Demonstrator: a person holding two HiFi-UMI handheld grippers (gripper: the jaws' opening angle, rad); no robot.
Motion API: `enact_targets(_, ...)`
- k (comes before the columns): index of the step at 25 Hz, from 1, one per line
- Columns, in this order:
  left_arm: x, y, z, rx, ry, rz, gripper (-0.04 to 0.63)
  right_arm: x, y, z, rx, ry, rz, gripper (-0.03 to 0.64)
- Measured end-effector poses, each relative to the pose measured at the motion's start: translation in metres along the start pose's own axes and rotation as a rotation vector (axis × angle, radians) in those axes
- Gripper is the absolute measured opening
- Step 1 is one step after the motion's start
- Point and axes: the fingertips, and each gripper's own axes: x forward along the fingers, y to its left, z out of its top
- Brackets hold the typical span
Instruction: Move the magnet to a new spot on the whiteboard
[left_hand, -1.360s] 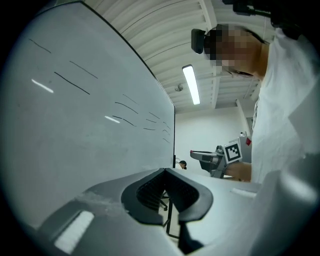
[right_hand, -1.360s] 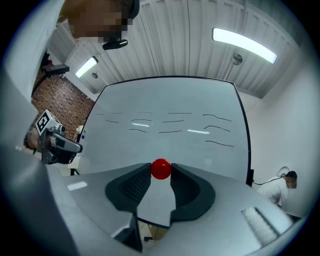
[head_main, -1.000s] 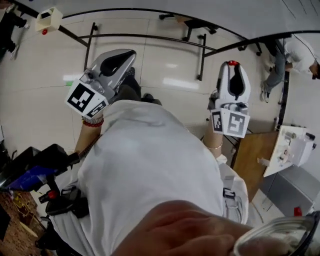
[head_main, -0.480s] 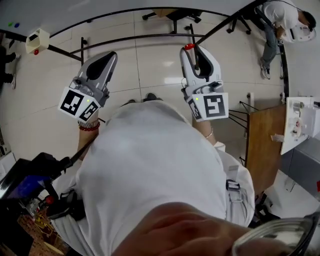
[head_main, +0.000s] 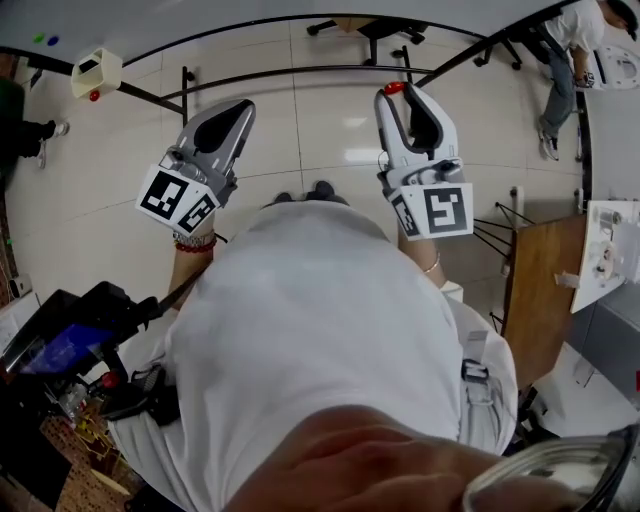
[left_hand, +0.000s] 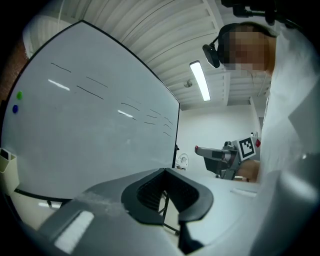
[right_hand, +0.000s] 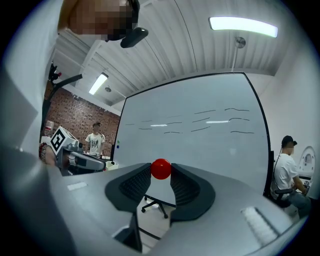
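A small red ball magnet (right_hand: 161, 168) sits pinched between the tips of my right gripper (right_hand: 161, 171). In the head view that magnet (head_main: 394, 88) shows at the tip of the right gripper (head_main: 396, 93), held up in front of my chest. The whiteboard (right_hand: 200, 125) stands ahead with faint marks on it, and the magnet is not touching it. My left gripper (head_main: 243, 104) is raised beside it at the left. Its tips (left_hand: 165, 171) meet with nothing between them. The whiteboard (left_hand: 90, 125) fills the left gripper view too.
Green (left_hand: 19, 95) and blue (left_hand: 15, 108) magnets stick at the board's left edge above a cream box (head_main: 95, 70). The board's black stand bars (head_main: 300, 72) cross the tiled floor. A wooden table (head_main: 535, 300) is at right. People (right_hand: 285, 170) stand around, and a rolling chair (head_main: 370, 25) sits beyond.
Over the last second the right gripper, still holding the magnet, swung left and higher, nearer the left gripper. In the last half second both grippers only drifted slightly right.
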Motion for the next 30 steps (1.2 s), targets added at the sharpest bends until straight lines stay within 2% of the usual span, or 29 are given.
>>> enact_targets(6, 0.0, 0.0, -0.005, 0.027, 0.025, 0.001, 0.003, -0.013, -0.015, 0.0, 0.006, 0.01, -0.048, 0.124)
enact_targets(11, -0.025, 0.049, -0.007, 0.058, 0.048, 0.184, 0.003, -0.027, -0.054, 0.007, -0.001, -0.011, -0.112, 0.124)
enact_targets(14, -0.005, 0.06, -0.013, 0.039, 0.058, 0.238, 0.003, -0.028, -0.095, -0.007, 0.011, 0.004, -0.13, 0.124)
enact_targets(18, 0.036, 0.05, -0.02, 0.006, 0.054, 0.207, 0.003, -0.015, -0.119, -0.028, 0.049, 0.028, -0.108, 0.124)
enact_targets(21, 0.058, 0.054, -0.027, 0.018, 0.055, 0.171, 0.003, 0.0, -0.126, -0.04, 0.053, 0.018, -0.096, 0.124)
enact_targets(26, 0.081, 0.108, -0.015, 0.05, 0.031, 0.163, 0.003, 0.055, -0.142, -0.045, 0.043, -0.007, -0.123, 0.124)
enact_targets(28, 0.094, 0.125, -0.006, 0.072, 0.013, 0.113, 0.003, 0.079, -0.145, -0.037, 0.024, -0.026, -0.139, 0.124)
enact_targets(30, 0.114, 0.138, -0.001, 0.095, 0.006, 0.022, 0.003, 0.105, -0.149, -0.026, -0.006, -0.038, -0.157, 0.124)
